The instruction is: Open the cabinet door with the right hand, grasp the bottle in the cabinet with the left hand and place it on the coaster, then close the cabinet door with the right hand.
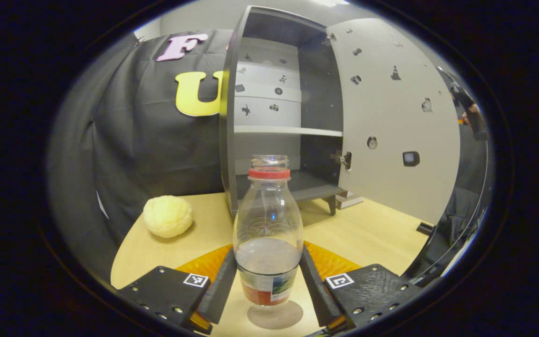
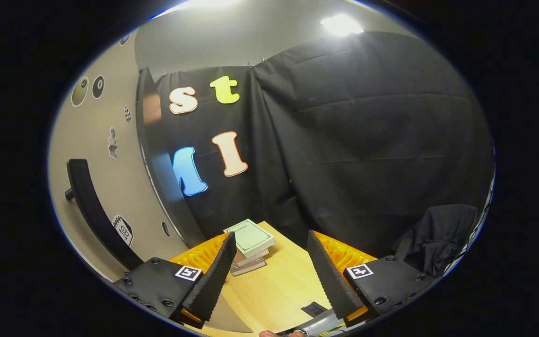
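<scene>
Standing wide open on the counter (image 1: 372, 229), the grey cabinet (image 1: 269, 112) has its door (image 1: 391, 121) swung right and its shelves bare. Right by that door's black handle (image 2: 94, 210), the right claw (image 2: 269, 267) gapes wide, gripping nothing, a stack of books (image 2: 250, 243) beyond it. Front and centre, the left claw (image 1: 268, 281) presses both fingers on the clear bottle (image 1: 268, 234), upright over the round coaster (image 1: 275, 314). A yellow bun (image 1: 168, 216) sits off left.
</scene>
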